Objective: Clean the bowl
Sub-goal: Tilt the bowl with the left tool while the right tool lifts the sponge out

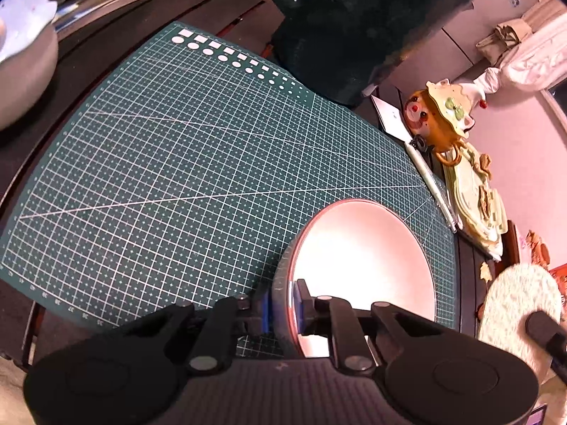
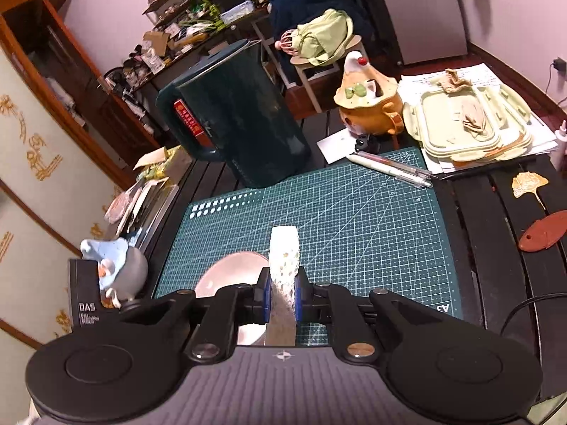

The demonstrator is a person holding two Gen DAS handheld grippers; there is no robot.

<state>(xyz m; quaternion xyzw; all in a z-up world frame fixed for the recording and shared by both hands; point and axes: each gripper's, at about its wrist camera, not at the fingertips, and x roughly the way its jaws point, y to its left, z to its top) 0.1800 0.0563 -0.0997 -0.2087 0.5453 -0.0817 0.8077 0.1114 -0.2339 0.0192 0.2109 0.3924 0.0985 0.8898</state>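
- My left gripper (image 1: 283, 304) was closed on the near rim of the bowl (image 1: 365, 258), one finger inside the wall and one outside.
- The bowl sat on the green cutting mat (image 1: 184, 163), toward the mat's near right corner as my left camera saw it. It was grey outside, pale inside, with a thin reddish edge. I saw nothing inside it, only a bright reflection of light.
- My right gripper (image 2: 282, 295) was clamped on a flat pale sponge (image 2: 283, 258), held on its edge between the two blue pads. The sponge had small holes and pointed forward above the mat.
- In the right camera the bowl was just left of the sponge, partly hidden behind the left finger. I could not tell if sponge and bowl were touching.
- In the left camera the sponge appeared at the right of the bowl, beyond the mat's edge.
- A dark green kettle (image 2: 234, 117) stood behind the mat, its lid closed.
- An orange character-shaped mug (image 2: 368, 106) with a cream lid stood beside the kettle. What it contained was hidden.
- A stack of light green container lids (image 2: 471, 124) lay on papers at the right, with some beige scraps on the top one.
- Two pens (image 2: 389, 168) lay across the mat's far corner.
- A blue-grey figure-shaped pot (image 2: 120, 269) stood left of the mat.
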